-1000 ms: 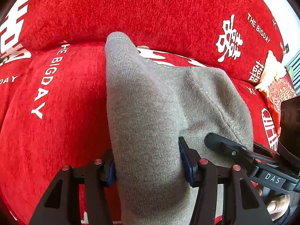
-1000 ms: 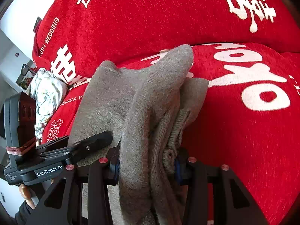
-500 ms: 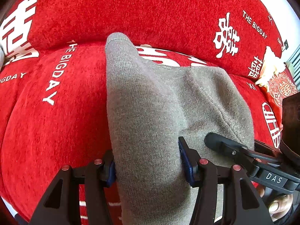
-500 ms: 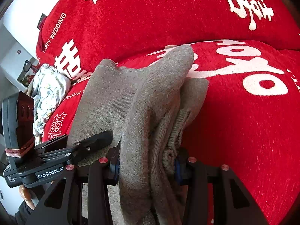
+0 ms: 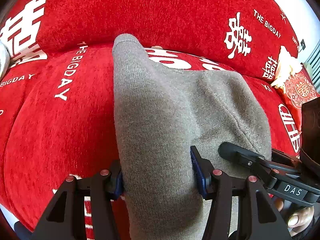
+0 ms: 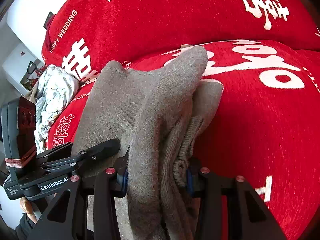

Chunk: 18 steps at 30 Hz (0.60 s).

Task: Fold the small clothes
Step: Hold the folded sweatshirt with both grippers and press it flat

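Observation:
A small grey knitted garment (image 5: 160,120) hangs between both grippers above a red sofa. My left gripper (image 5: 158,176) is shut on one bunched edge of it; the cloth fills the gap between the blue pads. My right gripper (image 6: 157,177) is shut on the other edge, with several folded layers of the grey garment (image 6: 152,104) pinched between its pads. The two grippers are close side by side: the right gripper shows in the left wrist view (image 5: 258,164), and the left gripper shows in the right wrist view (image 6: 80,158). The cloth hides the fingertips.
The red sofa cover (image 5: 60,120) with white lettering fills the background, seat and backrest (image 6: 160,20). A crumpled white floral cloth (image 6: 52,94) lies on the sofa's left end. A red-and-cream cushion (image 5: 296,84) sits at the right end.
Both grippers keep their grip on the grey garment. The view has shifted slightly, with the sofa lettering sliding a little; the garment's shape is unchanged.

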Each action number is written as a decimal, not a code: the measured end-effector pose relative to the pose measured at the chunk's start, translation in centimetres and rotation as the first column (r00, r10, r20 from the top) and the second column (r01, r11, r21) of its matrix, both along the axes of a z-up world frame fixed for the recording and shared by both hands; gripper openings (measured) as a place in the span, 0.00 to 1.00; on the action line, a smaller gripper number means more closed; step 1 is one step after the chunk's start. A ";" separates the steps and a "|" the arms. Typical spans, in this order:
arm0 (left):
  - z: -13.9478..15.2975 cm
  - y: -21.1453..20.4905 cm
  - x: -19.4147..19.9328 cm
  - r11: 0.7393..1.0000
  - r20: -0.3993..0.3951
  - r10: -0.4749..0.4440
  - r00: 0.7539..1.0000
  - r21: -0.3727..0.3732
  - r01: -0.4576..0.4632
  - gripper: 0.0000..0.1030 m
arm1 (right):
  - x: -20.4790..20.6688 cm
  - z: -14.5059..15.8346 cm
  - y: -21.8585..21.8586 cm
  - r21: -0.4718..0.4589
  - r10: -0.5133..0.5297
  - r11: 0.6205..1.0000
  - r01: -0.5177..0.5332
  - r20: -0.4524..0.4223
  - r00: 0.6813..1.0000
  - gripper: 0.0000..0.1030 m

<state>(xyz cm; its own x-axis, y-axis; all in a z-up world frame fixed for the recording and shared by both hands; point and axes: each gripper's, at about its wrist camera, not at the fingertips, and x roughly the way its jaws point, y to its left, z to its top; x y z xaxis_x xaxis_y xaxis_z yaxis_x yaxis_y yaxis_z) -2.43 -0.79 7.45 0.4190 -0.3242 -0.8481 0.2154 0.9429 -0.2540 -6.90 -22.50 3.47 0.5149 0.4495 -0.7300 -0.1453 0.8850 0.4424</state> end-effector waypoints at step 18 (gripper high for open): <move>-0.3 1.2 -3.4 1.000 0.056 -0.007 0.998 -0.004 0.007 0.55 | -2.8 -0.4 0.8 -0.004 0.010 1.000 -0.010 0.036 0.999 0.44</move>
